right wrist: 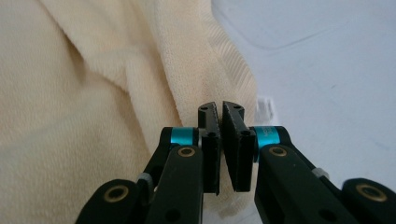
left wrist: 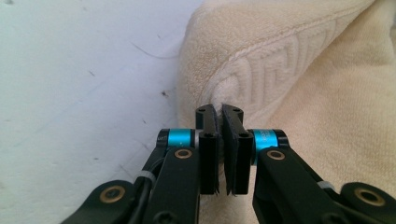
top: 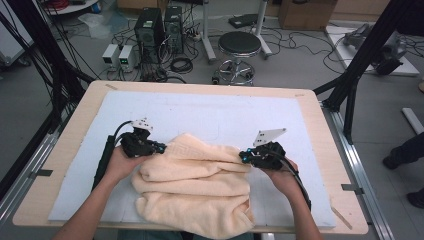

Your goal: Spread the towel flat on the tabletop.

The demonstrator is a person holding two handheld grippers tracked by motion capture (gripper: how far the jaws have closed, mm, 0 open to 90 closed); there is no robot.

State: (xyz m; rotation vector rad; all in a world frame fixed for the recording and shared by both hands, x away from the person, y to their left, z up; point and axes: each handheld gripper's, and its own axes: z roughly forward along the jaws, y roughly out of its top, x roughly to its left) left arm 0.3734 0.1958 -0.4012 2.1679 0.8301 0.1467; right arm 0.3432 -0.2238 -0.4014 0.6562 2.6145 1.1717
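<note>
Cream towel (top: 195, 185) pinched at both ends

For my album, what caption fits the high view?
Two black tools pinch a rumpled cream terry towel.

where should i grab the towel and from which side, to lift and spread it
Grip the towel at its two far upper corners, on the patterned border hem, coming in level from each outer side. The hem there lies folded and raised off the white mat, so thin jaws can pinch it. The left tongs and right tongs sit shut at those edges; whether cloth is caught is unclear.
</note>
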